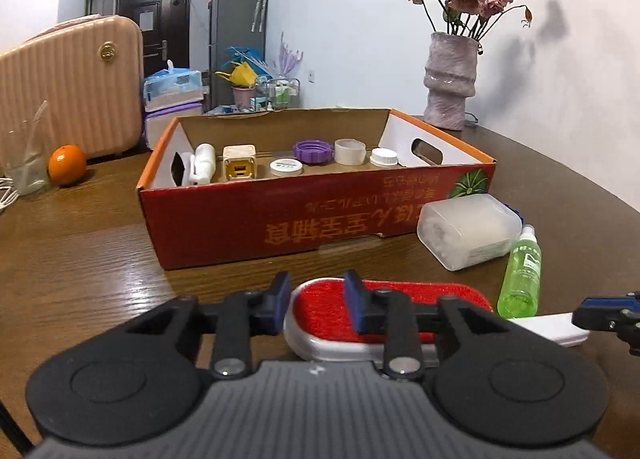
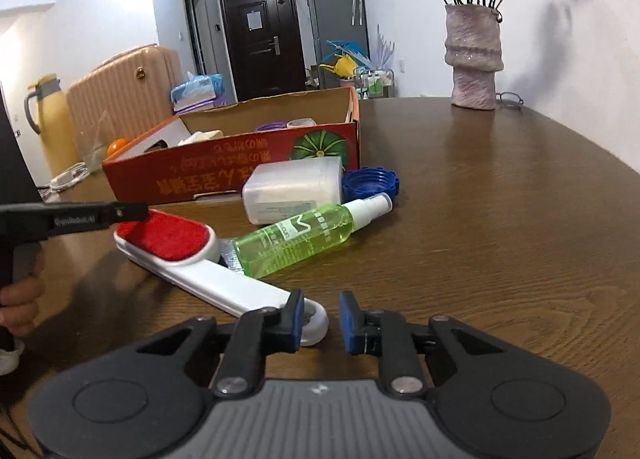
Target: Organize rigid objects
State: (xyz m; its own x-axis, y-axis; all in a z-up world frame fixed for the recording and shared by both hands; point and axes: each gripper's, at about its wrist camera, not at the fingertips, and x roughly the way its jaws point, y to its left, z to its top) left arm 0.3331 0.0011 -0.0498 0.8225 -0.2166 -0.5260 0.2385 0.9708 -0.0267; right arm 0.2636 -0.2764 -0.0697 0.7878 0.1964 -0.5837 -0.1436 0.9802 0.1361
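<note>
A lint brush (image 1: 456,297) with a red pad and a white handle (image 2: 224,283) lies flat on the wooden table. My left gripper (image 1: 318,299) is shut on the rounded end of its red head (image 2: 168,237). My right gripper (image 2: 320,317) straddles the ring at the handle's tip. Its left pad touches the ring, and a strip of table shows before the right pad. A red cardboard box (image 1: 280,227) behind the brush holds several caps and small containers. A green spray bottle (image 2: 296,237) lies against the brush.
A translucent white container (image 2: 296,187) and a blue lid (image 2: 372,181) lie in front of the box. A vase (image 2: 474,55) of dried roses stands at the back right. An orange (image 1: 67,163) and a glass (image 1: 24,163) are at the left. A hand (image 2: 20,299) holds the left gripper.
</note>
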